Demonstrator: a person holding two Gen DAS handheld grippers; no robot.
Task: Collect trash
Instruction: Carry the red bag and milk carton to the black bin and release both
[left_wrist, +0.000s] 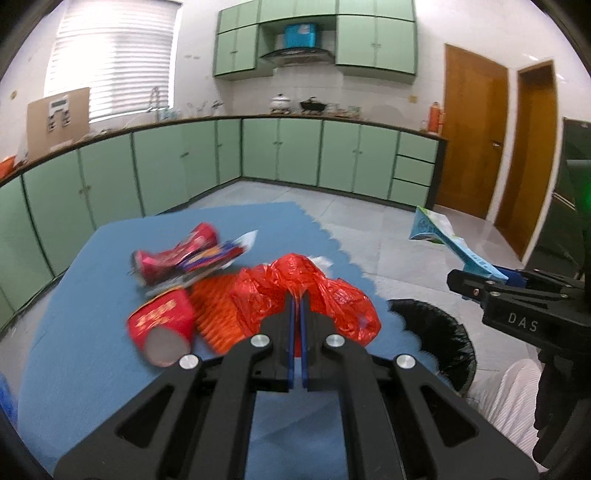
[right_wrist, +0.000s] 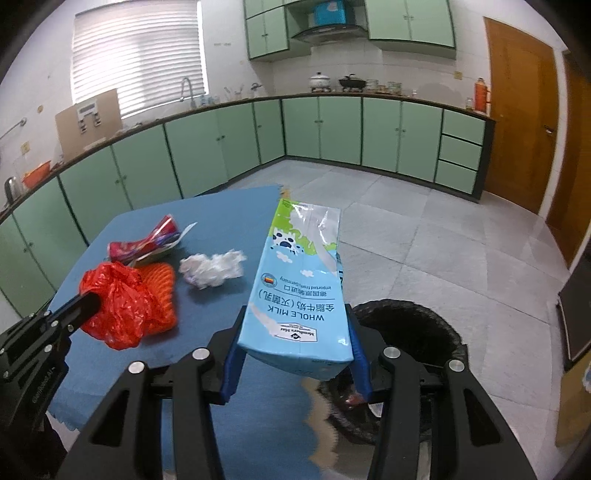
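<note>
My right gripper (right_wrist: 295, 347) clamps a milk carton (right_wrist: 299, 280); left gripper (left_wrist: 297, 299) pinches a red plastic bag (left_wrist: 314, 291). I should centre each over the black-lined bin (right_wrist: 436, 325) beside the blue mat (right_wrist: 221, 221) before releasing.

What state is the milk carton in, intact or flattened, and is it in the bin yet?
Flattened and not binned. The milk carton looks squashed thin, clamped between the right gripper jaws, held above the mat beside the black-lined bin.

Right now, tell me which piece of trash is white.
The crumpled white wrapper lying loose on the blue mat, between the orange foam net and the milk carton. The other pieces are red, orange or light blue.
</note>
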